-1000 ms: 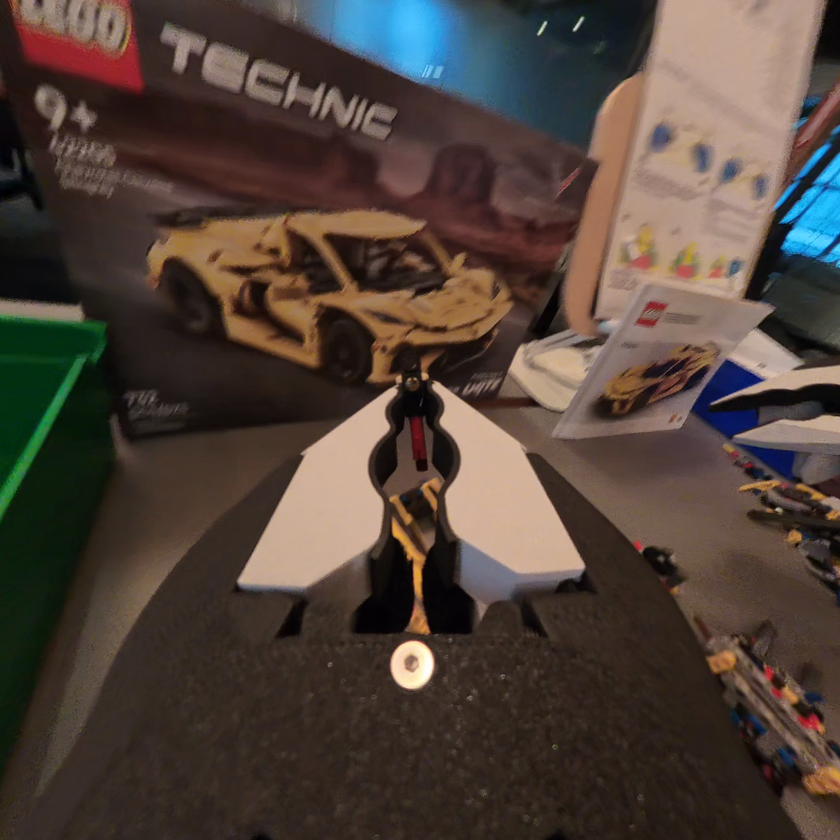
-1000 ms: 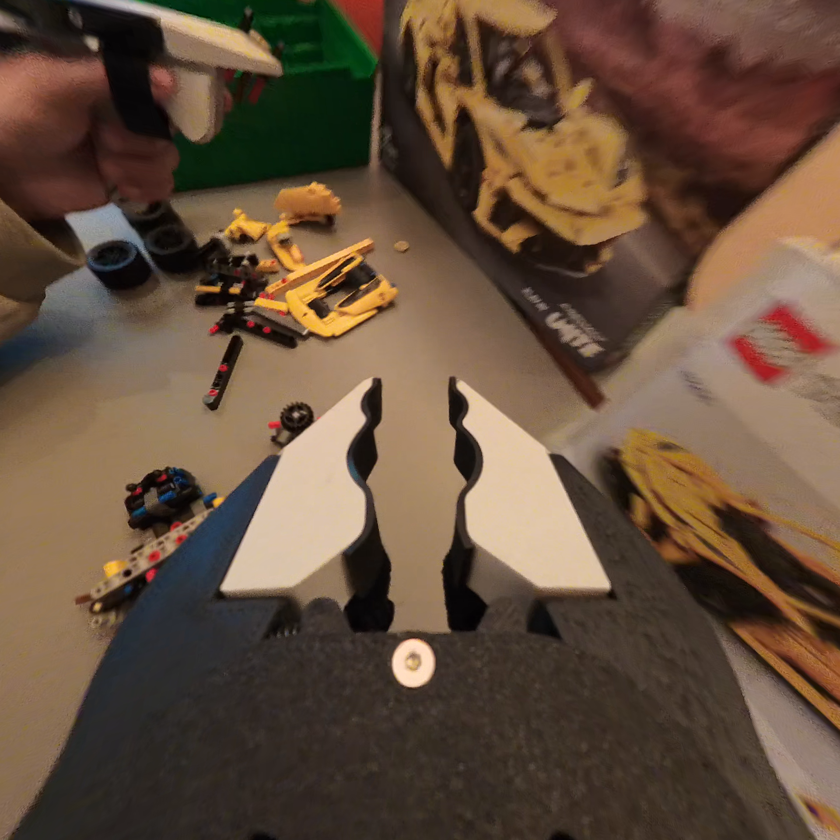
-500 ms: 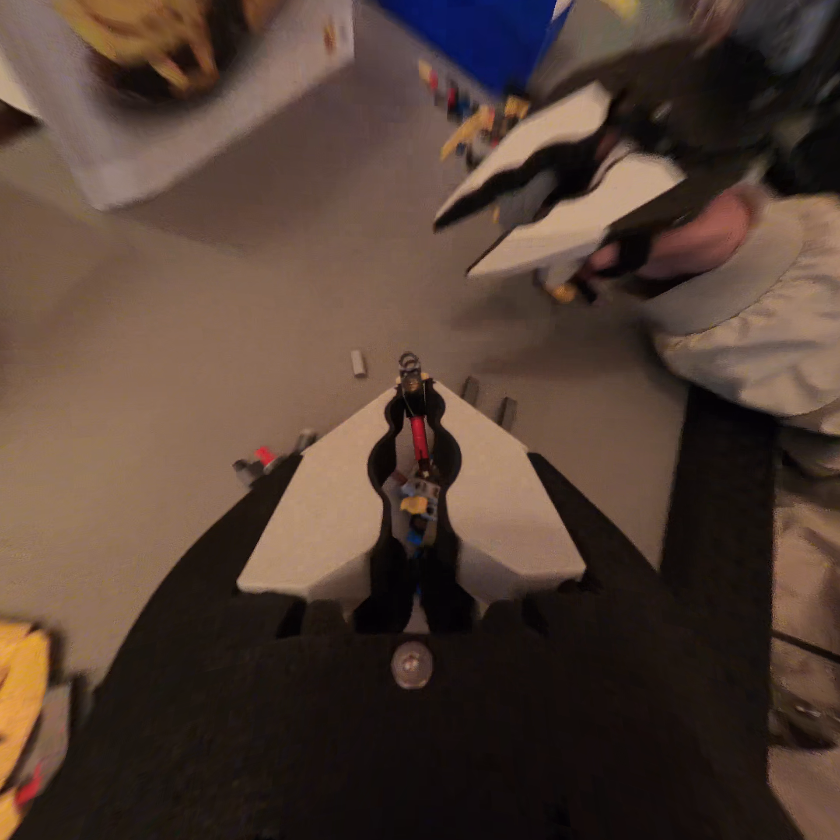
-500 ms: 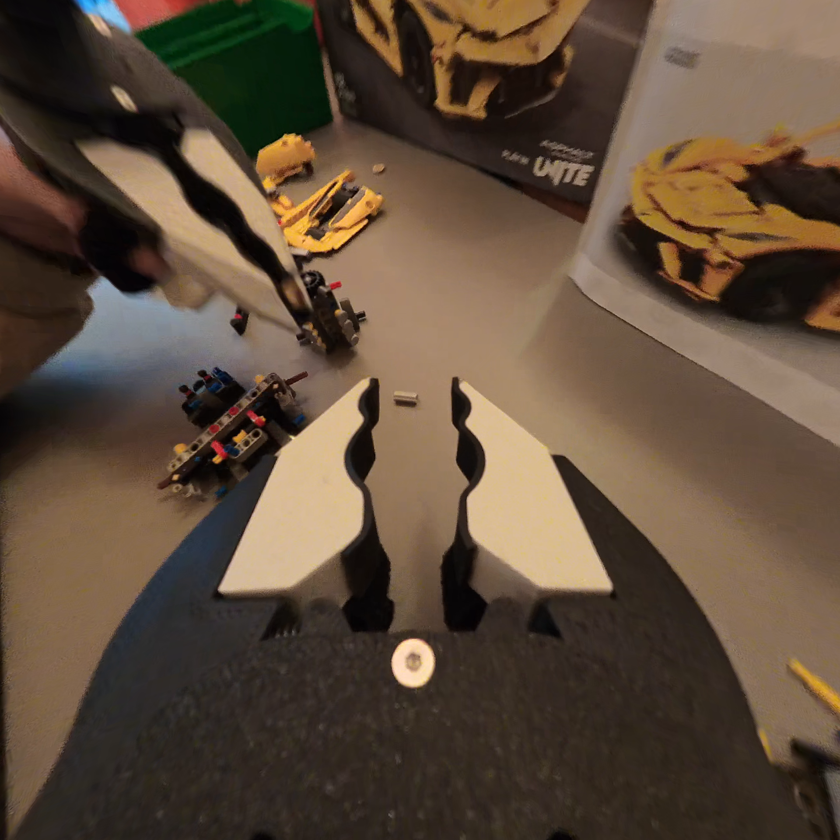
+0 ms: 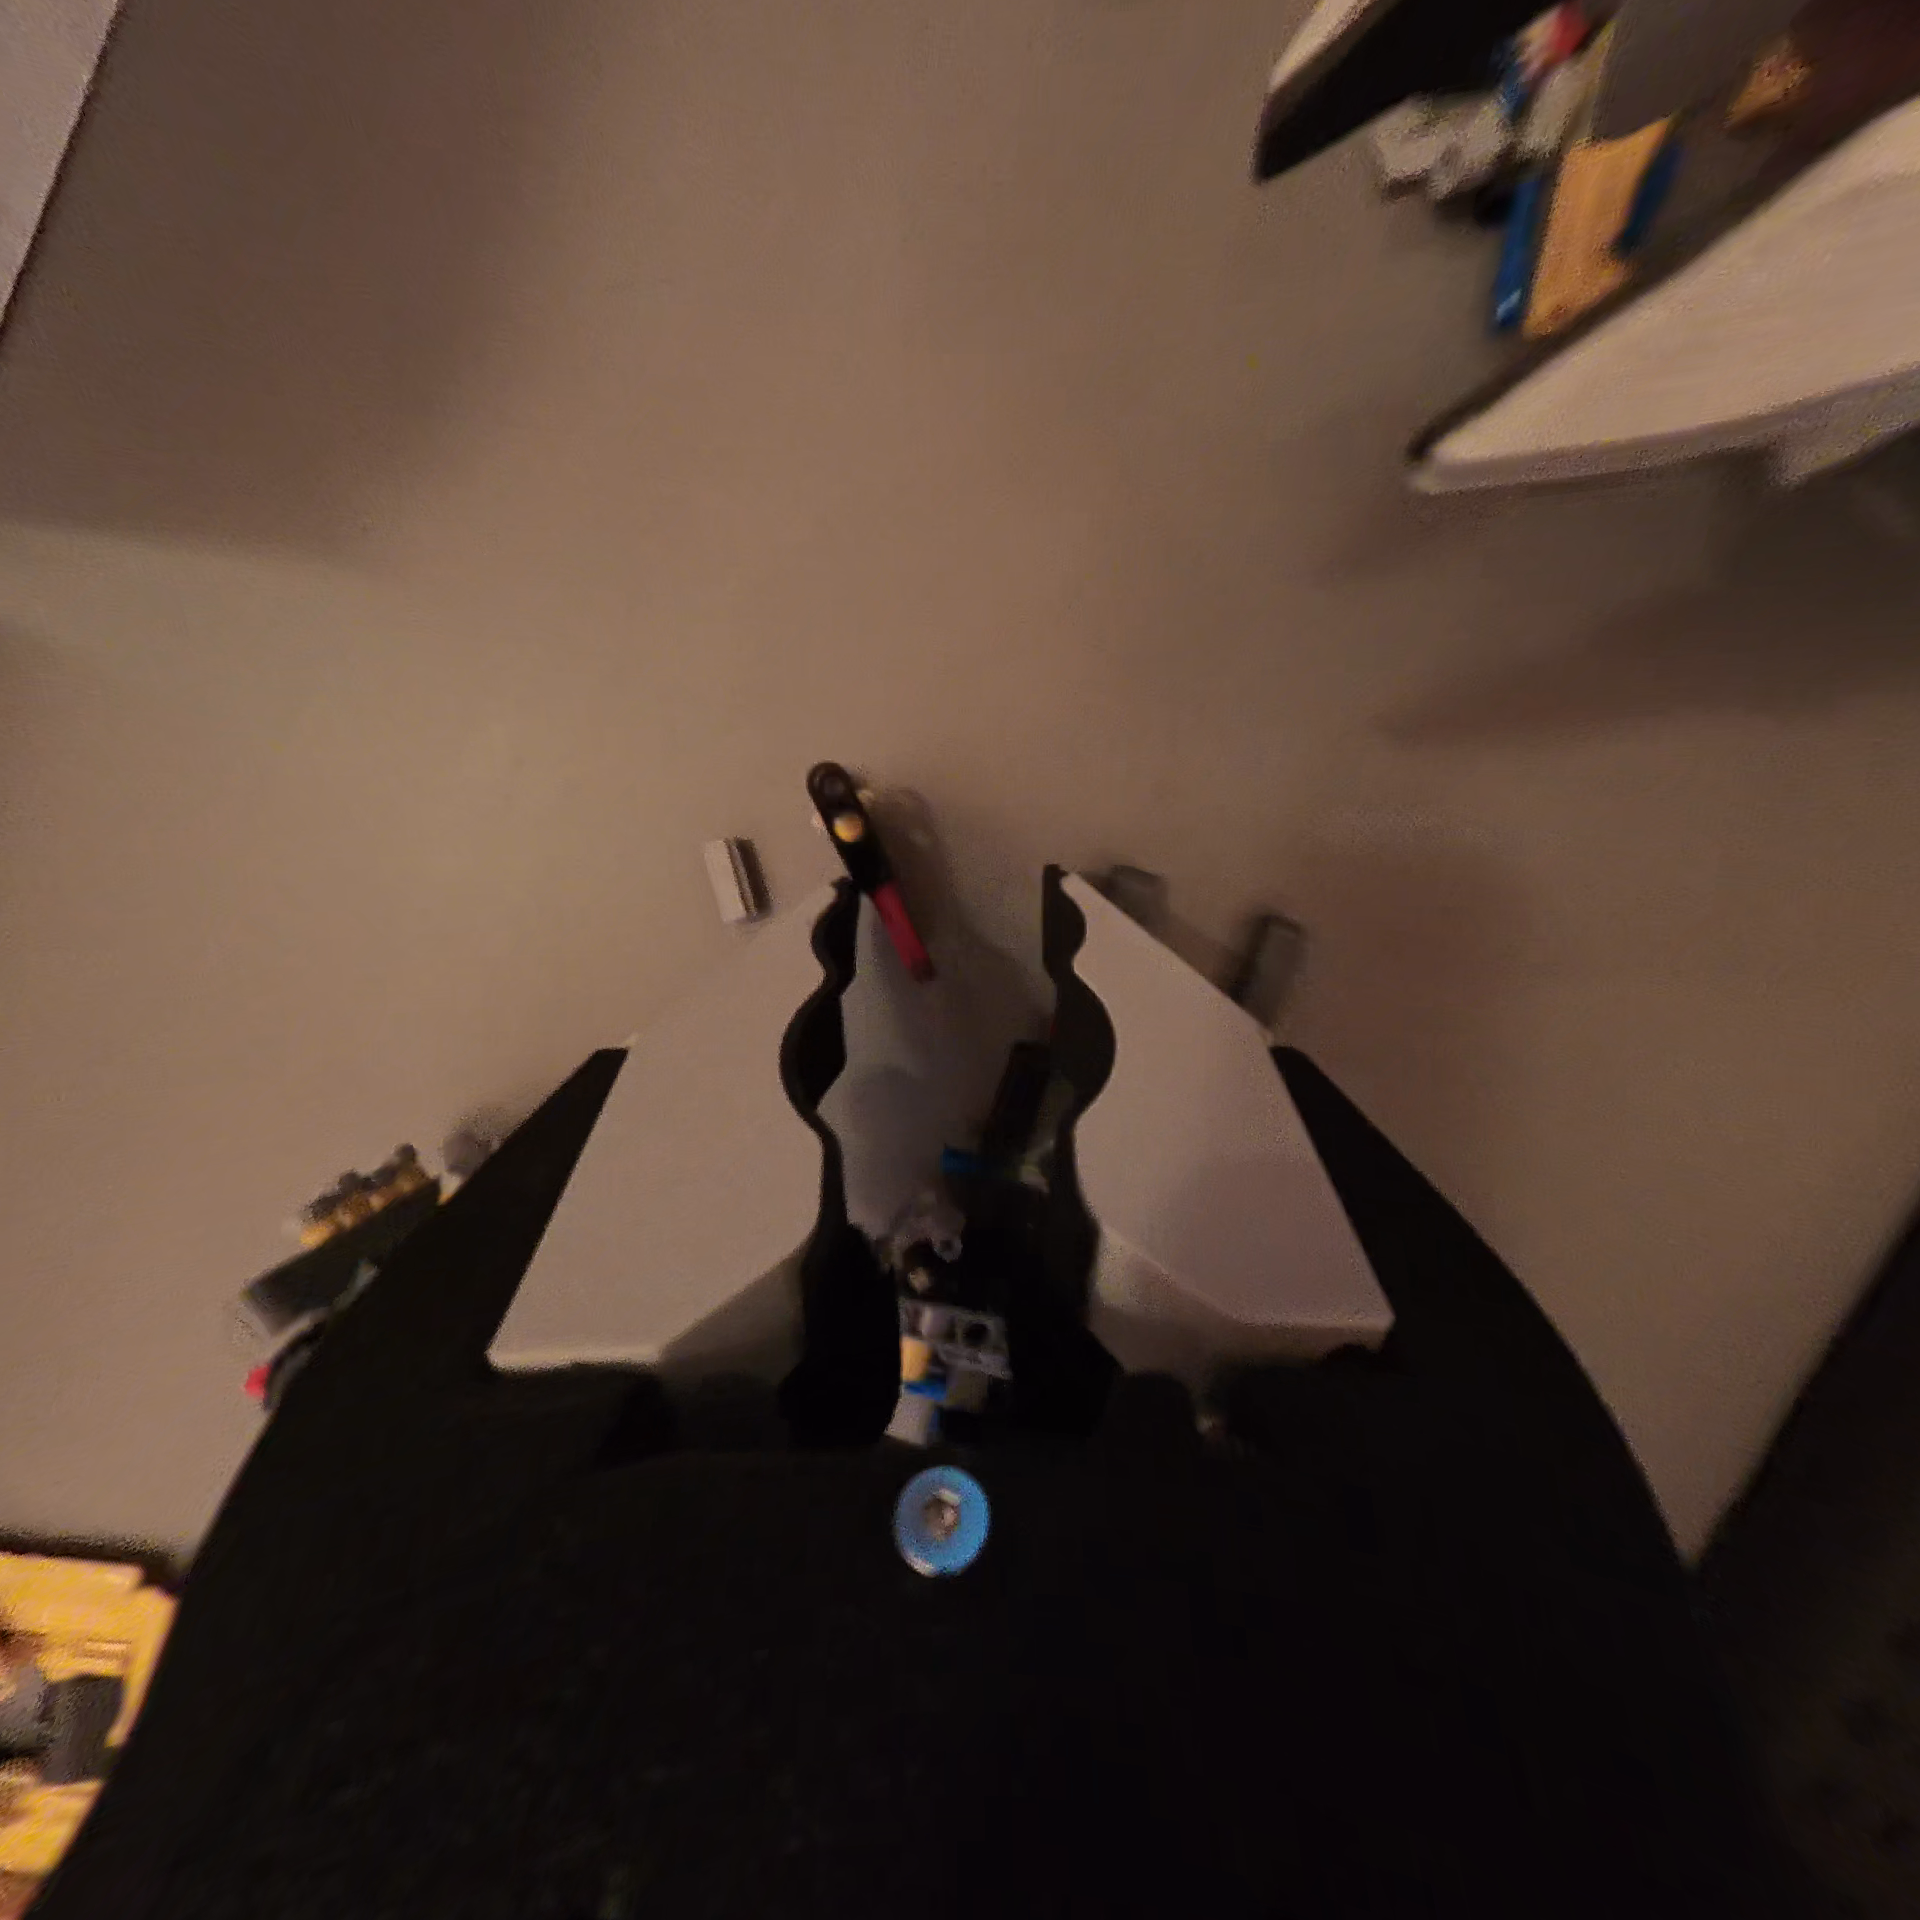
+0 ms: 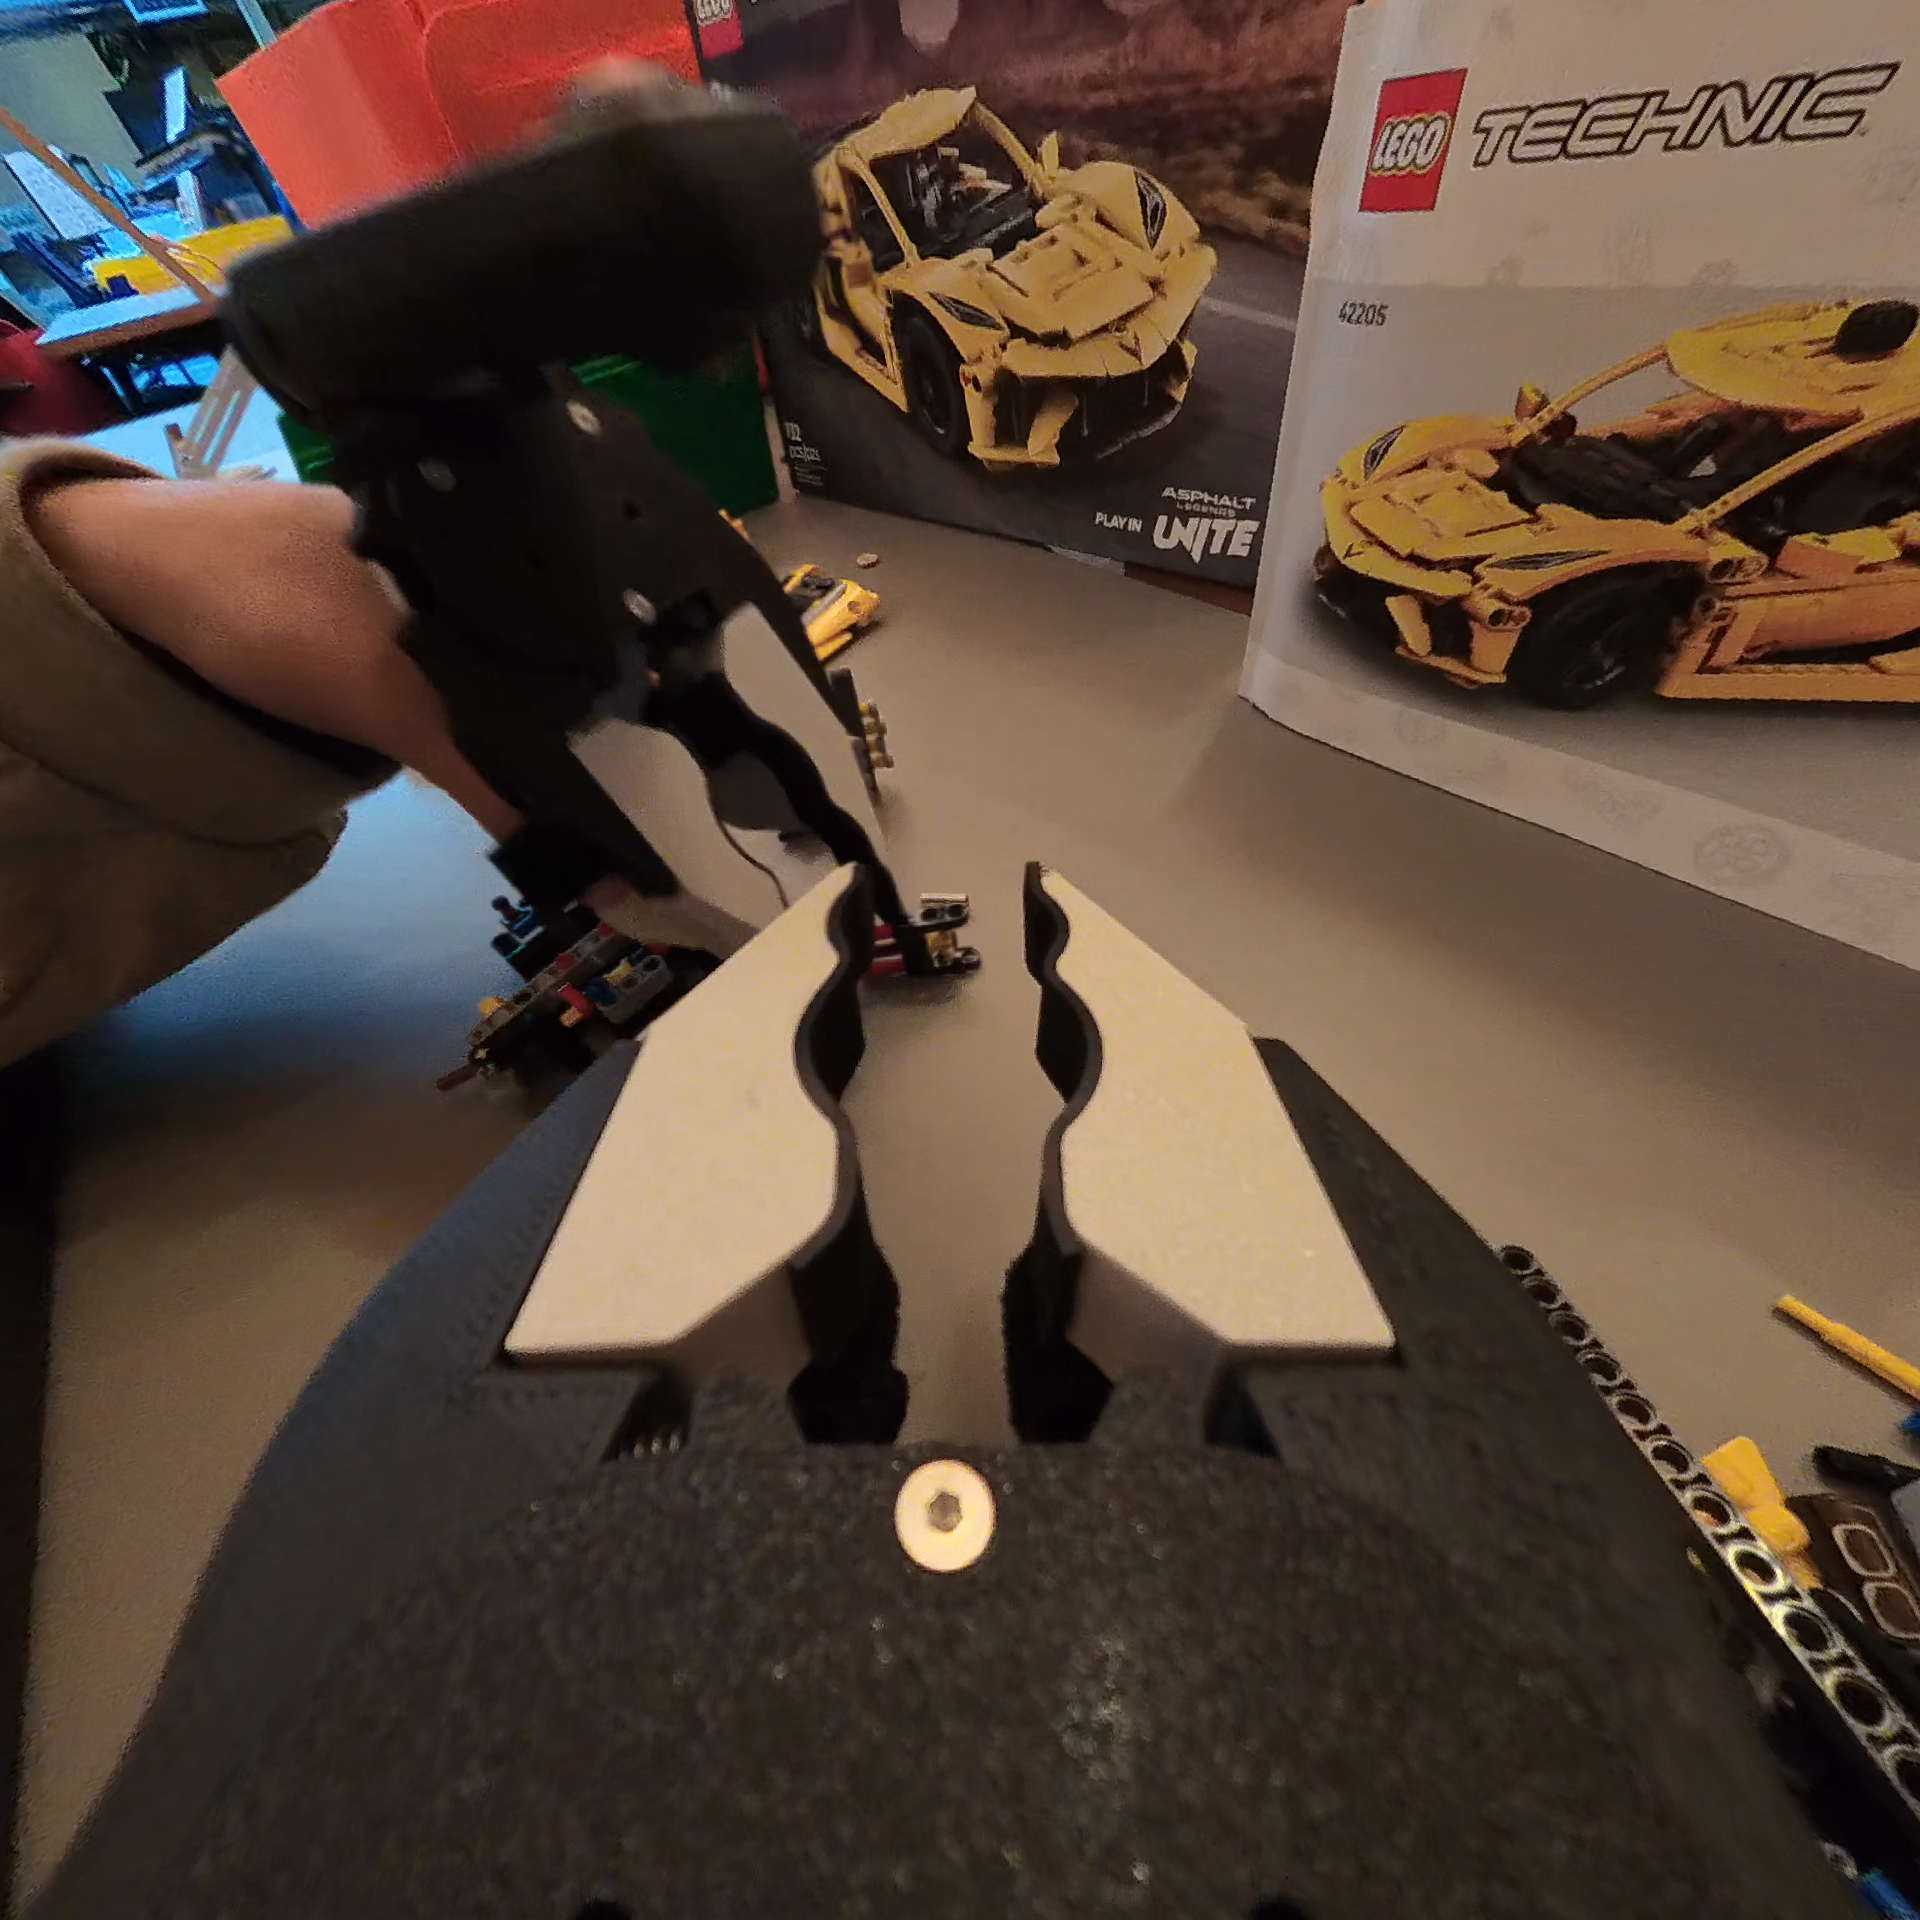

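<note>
The small black plastic bar with a red pin (image 5: 868,873) lies on the grey tabletop (image 5: 623,520). The left tool (image 5: 951,883) pinched it a moment ago. Now it has let go, tips apart beside it. The right tool (image 6: 943,878) is spread and empty, nearby. Blurry bits deep between the left fingers are hard to make out.

Dim warm light, left view blurred (perhaps motion), edges warped

A hobby workbench — grey table (image 6: 1195,831) strewn with toy bricks (image 6: 571,987), kit box (image 6: 1039,312) and booklet (image 6: 1610,468) propped behind.
</note>
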Motion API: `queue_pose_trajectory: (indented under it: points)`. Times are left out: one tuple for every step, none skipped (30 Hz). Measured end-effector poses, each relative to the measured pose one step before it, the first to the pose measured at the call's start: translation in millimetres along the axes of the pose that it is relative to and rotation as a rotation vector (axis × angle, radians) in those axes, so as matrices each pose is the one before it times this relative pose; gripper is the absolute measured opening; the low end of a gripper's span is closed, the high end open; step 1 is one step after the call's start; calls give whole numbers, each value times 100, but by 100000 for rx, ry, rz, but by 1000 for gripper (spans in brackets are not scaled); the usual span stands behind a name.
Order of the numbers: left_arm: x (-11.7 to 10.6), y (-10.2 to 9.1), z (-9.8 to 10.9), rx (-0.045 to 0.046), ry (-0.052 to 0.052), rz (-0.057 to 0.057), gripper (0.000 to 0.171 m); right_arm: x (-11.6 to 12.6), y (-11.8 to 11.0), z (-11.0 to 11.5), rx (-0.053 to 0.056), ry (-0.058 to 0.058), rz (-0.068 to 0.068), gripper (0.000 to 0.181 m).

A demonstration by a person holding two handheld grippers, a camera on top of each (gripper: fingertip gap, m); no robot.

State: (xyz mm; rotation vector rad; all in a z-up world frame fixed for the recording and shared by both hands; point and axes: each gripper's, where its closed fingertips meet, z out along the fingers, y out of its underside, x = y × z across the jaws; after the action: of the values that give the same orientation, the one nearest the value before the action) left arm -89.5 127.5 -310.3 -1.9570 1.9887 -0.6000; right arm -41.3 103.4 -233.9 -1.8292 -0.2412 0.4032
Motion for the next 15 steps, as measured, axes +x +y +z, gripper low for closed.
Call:
queue_pose_trajectory:
  points:
    - [297, -340, -1365, 5380, 2574, -2535, 38, 144, 158, -71, -645, 179, 355, 27]
    - [56, -351, -1805, 6047, 2067, -2103, 39, 198, 222, -34, -834, 802, -69, 27]
    - [-674, -191, -2149, 5680, -610, -1856, 39, 206, 195, 8, -624, 1231, -263, 27]
    - [-1769, 24, -2347, 4589, -4445, -1793, 39, 45, 123, 66, -363, 315, -372, 28]
    - [-2948, 318, -2273, 3058, -8182, -2123, 39, -90, 65, 94, -444, -349, -230, 28]
    - [-4010, 696, -1859, 1016, -10790, -2541, 39, -106, -58, 73, -198, -18, 91, 28]
    - [-4686, 1088, -1059, -1349, -11500, -3319, 39, -183, -173, 30, 370, -304, 284, 28]
    - [-4600, 1325, -74, -3250, -9585, -4879, 39, -277, -176, 18, 532, -887, 339, 28]
    - [-3652, 1114, 746, -3701, -4733, -5741, 39, -255, -107, 30, 359, -833, 276, 28]
    - [-2382, 680, 1092, -3129, 282, -5077, 39, -172, -5, 50, -53, -556, 116, 28]
    - [-1537, 224, 1058, -1464, 2341, -4178, 39, -73, 85, 73, -259, -148, -213, 27]
    - [-1164, -155, 923, 422, 2112, -4112, 39, 23, 182, 93, -555, 175, -493, 27]
    - [-937, -209, 814, 356, 1355, -3708, 39, 105, 275, 111, -942, 313, -482, 27]
    - [-782, -38, 789, -803, 265, -2221, 39, 152, 298, 117, -963, 371, -246, 27]
    - [-777, 186, 812, -2085, -1280, -395, 39, 107, 203, 68, -525, -30, 6, 26]
